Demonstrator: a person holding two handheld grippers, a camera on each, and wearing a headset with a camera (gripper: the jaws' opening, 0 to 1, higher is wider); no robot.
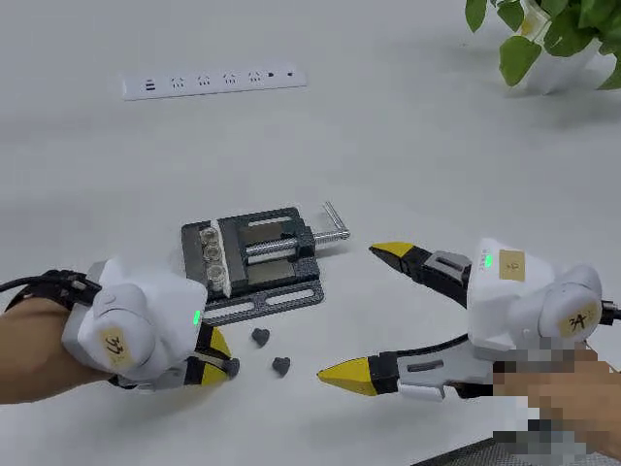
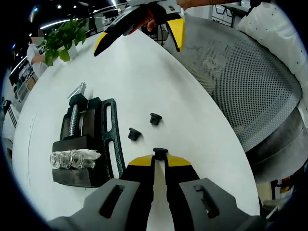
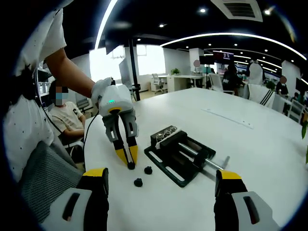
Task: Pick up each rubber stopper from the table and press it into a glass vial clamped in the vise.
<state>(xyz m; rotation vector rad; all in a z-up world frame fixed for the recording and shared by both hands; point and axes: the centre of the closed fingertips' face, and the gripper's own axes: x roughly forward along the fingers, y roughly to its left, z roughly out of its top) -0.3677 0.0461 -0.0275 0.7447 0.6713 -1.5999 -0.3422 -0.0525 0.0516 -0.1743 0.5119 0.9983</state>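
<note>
Broadly, a white table (image 1: 408, 146) carries everything; a leafy plant (image 1: 543, 34) stands at its far right corner, and a white strip (image 1: 213, 81) of sockets lies toward the far edge on the left; the right gripper (image 1: 351, 311) hangs over the near right part of the table, its jaws wide apart with nothing between them, yellow tips pointing left; the left gripper (image 1: 221, 367) is low by the near left edge, its jaws closed on a stopper (image 2: 160, 153) pinched at the very tips; whether that stopper touches the table cannot be told; the vise (image 1: 277, 254), dark with a steel screw and handle, sits flat mid-table, farther from the near edge than both grippers; three vials (image 1: 211, 254) stand upright in a row, clamped at its left end, mouths open; two loose stoppers (image 1: 260, 337) lie on the table just in front of the vise, near each other but not touching, just right of the left gripper's tips.
</note>
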